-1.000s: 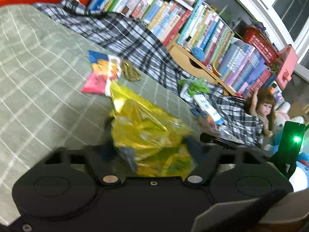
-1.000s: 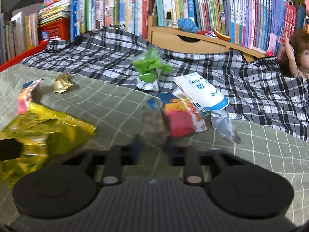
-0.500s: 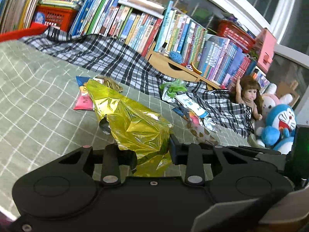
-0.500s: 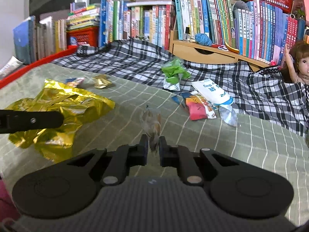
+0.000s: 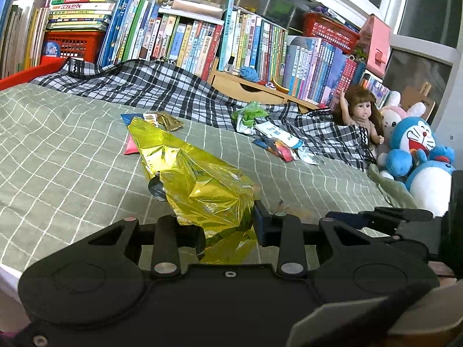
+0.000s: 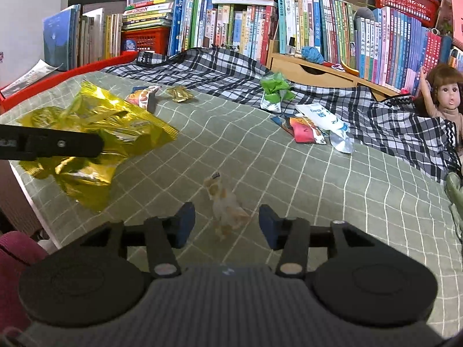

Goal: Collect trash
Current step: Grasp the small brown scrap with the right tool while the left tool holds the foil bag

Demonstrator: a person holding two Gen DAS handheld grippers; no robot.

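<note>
My left gripper (image 5: 222,225) is shut on a crumpled yellow foil bag (image 5: 196,182), held just above the green checked bedspread (image 5: 58,159). In the right wrist view the same yellow bag (image 6: 95,124) hangs at the left under one black left finger (image 6: 52,144). My right gripper (image 6: 227,224) has its jaws opening. A small clear and orange wrapper (image 6: 225,208) stands loose between them, touching neither pad. Farther back lie a green wrapper (image 6: 275,89), a white-blue pouch (image 6: 321,115), a red snack pack (image 6: 303,130) and a gold wrapper (image 6: 179,94).
A plaid blanket (image 6: 231,72) covers the far side of the bed, in front of packed bookshelves (image 6: 318,14). A doll (image 5: 358,112) and plush toys (image 5: 416,144) sit at the right. The bed's edge (image 6: 31,202) drops off at the near left, beside a red rail (image 6: 72,72).
Both grippers drew back toward the near bed edge. The left shut on the yellow bag and lifted it. The right, shut on the small wrapper before, has opened and let it go.
</note>
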